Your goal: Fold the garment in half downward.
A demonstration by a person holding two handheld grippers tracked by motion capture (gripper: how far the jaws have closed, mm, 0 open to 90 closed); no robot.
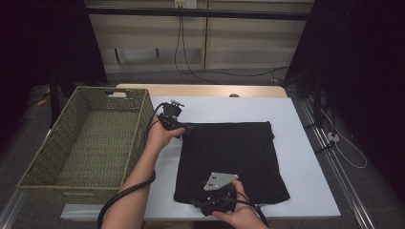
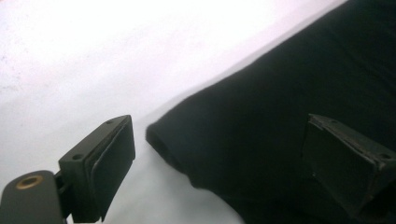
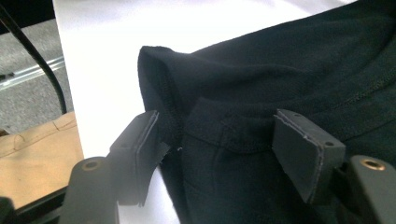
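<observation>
A folded black garment [image 1: 229,160] lies flat on the white bench [image 1: 305,143], just to the right of a woven basket [image 1: 86,138]. It looks soft, light and limp, so it would likely sag and unfold if lifted by one point; the corners and the doubled edges seem the best places to take hold.

The left gripper [image 1: 184,128] is at the garment's far corner on the basket side, and the right gripper [image 1: 210,202] at the near edge on that side. The left gripper view shows wide jaws, one over bare bench, one over cloth [image 2: 289,93], with the corner between them, unpinched. The right gripper view shows what the high view cannot: a stitched hem and a raised fold [image 3: 159,70] between open jaws, not yet clamped.
</observation>
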